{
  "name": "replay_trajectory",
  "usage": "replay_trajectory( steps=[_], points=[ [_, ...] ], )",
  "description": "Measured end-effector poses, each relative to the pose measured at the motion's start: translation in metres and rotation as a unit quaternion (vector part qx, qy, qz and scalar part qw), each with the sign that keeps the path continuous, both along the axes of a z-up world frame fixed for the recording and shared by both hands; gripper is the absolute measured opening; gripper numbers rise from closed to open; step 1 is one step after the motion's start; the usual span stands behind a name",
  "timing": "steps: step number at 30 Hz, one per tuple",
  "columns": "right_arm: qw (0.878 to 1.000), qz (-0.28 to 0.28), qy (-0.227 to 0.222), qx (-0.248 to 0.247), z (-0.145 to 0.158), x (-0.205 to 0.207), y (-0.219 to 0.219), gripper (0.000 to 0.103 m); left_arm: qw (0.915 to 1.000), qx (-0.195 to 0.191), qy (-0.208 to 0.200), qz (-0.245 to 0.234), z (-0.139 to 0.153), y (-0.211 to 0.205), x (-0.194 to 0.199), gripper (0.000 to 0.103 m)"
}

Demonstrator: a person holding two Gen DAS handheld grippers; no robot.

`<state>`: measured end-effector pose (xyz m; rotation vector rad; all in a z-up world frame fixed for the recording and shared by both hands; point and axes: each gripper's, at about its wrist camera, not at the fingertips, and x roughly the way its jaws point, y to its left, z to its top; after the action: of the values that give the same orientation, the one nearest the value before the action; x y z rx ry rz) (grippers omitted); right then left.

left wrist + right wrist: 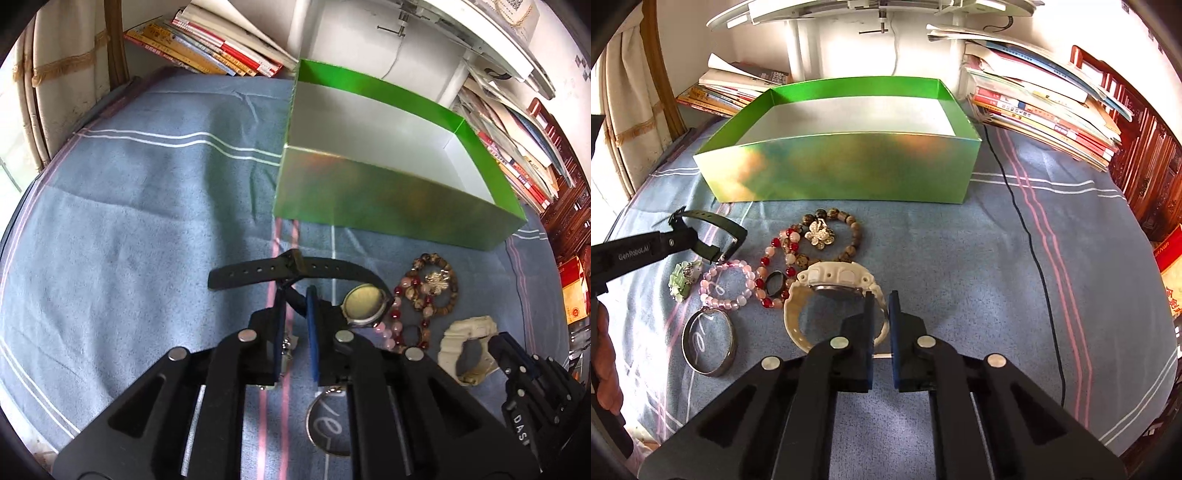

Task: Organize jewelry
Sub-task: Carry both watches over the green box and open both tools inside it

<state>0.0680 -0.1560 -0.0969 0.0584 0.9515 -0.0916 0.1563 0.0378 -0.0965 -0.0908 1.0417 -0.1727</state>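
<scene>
My left gripper [295,295] is shut on the strap of a black watch [295,271] with a round pale face, held a little above the blue cloth; it also shows in the right wrist view [713,236]. My right gripper [881,299] is shut on the band of a cream white watch [834,280], which rests on the cloth. An empty green box [849,173] stands behind the jewelry. Beaded bracelets [798,243], a pink bead bracelet [727,284] and a silver bangle [709,339] lie between the grippers.
A flower brooch [820,232], a black ring [774,282] and a green charm [681,280] lie among the bracelets. Stacks of books [1034,110] stand behind and right of the box. A black cable [1027,236] runs across the cloth on the right.
</scene>
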Motion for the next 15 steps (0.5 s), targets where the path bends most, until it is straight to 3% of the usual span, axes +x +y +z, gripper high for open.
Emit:
replay_trajectory(
  steps=[2,4,10,12,13,15],
  points=[
    [1.000,-0.002,0.000,0.002,0.000,0.000,-0.001,0.029,1.0000,0.000,0.005,0.004,-0.004,0.002,0.002,0.016],
    [1.000,-0.006,-0.005,-0.006,0.000,-0.001,-0.001,0.035,0.9999,0.001,0.006,0.010,-0.007,0.004,0.004,0.020],
    [1.000,-0.005,0.011,-0.005,-0.009,0.004,-0.002,0.035,0.9997,-0.002,0.014,0.020,-0.016,0.006,0.011,0.024],
    [1.000,-0.001,0.016,-0.002,-0.013,0.005,-0.002,0.031,0.9997,-0.001,0.011,0.022,-0.017,0.006,0.012,0.024],
    [1.000,0.001,0.018,-0.001,-0.014,0.005,-0.001,0.013,0.9997,0.000,0.008,0.021,-0.016,0.006,0.013,0.019],
    [1.000,0.003,0.013,-0.003,-0.013,0.004,0.000,0.007,0.9998,0.001,-0.002,0.019,-0.013,0.005,0.011,0.012]
  ],
)
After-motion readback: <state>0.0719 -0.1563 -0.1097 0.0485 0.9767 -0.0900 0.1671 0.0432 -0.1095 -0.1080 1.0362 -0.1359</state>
